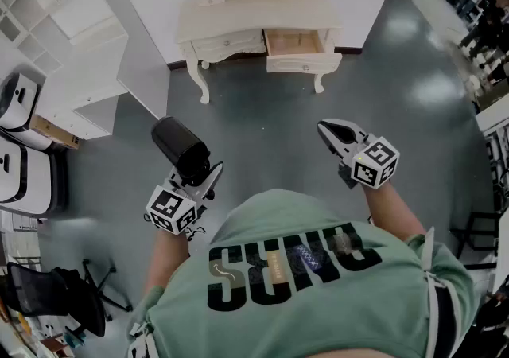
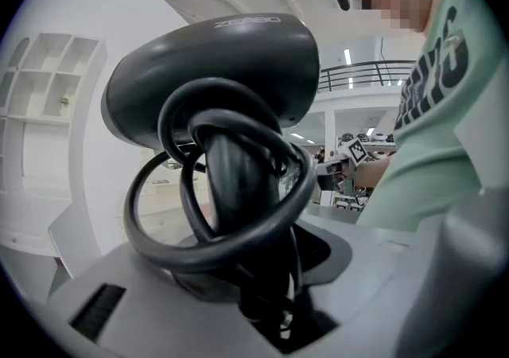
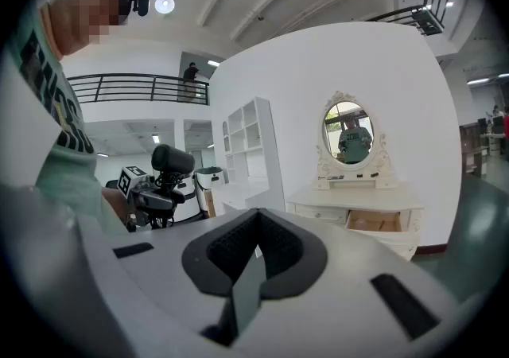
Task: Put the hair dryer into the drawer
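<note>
A grey floor (image 1: 270, 126) runs to a white wall, where a white dressing table (image 1: 254, 18) with an oval mirror (image 3: 347, 132) stands. White shelves (image 1: 71, 46) stand to its left.

The left gripper (image 1: 199, 181) is clamped on the handle of the black hair dryer (image 1: 180, 145), which stands up out of the jaws. The dryer's cord (image 2: 159, 229) is looped in coils around the handle, just above the grip. The barrel sits on top of the handle, crosswise to it. In the head view its long axis runs on a diagonal, the far end pointing up and left, away from the person and toward the wall between the shelves and the dressing table. Which end is the nozzle cannot be told.

The right gripper (image 1: 332, 134) is held level with the left one, well apart from it, its jaws together on nothing.

The right-hand drawer (image 1: 302, 64) of the dressing table is pulled open. The hair dryer is well apart from it, across the bare floor.
</note>
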